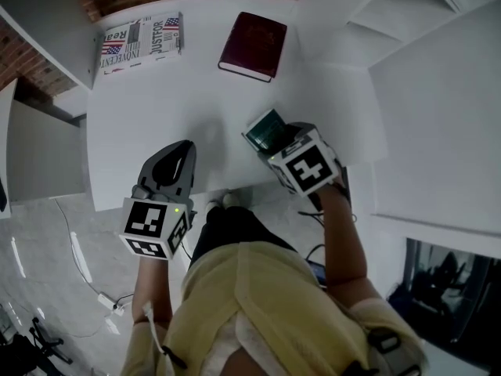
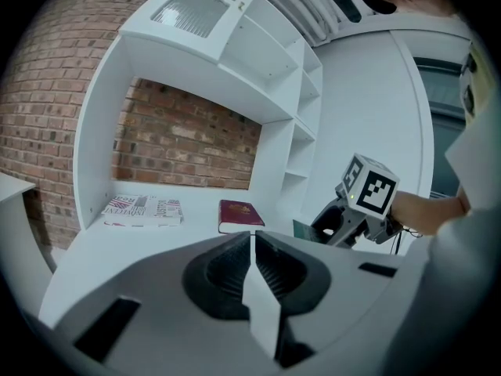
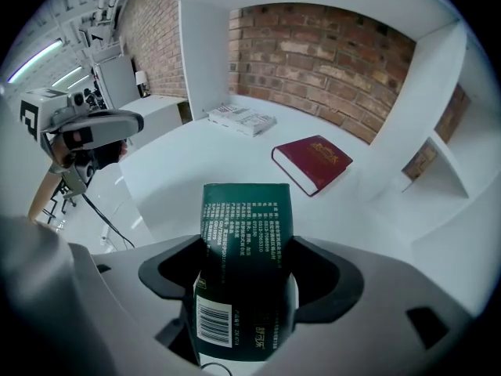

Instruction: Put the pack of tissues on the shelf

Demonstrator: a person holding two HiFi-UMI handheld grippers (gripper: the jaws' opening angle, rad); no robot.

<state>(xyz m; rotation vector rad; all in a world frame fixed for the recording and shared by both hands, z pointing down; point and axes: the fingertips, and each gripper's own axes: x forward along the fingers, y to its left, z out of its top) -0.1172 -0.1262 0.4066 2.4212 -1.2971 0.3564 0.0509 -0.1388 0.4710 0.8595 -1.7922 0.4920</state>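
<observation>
Right tongs point(image 3: 244, 247) were clamped on the tissues point(image 1: 264, 130), held out over the bench point(image 1: 156, 108) mid-frame, probably ready for the shelf point(image 1: 399, 18) upper right. Left tongs point(image 1: 182, 149) were pressed together, empty, parked lower left out of the way.

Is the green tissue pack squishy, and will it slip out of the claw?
Probably squishy and light: the pack of tissues looks film-wrapped, not a hard box. The smooth film might slip, but the right gripper is shut on its middle.
</observation>
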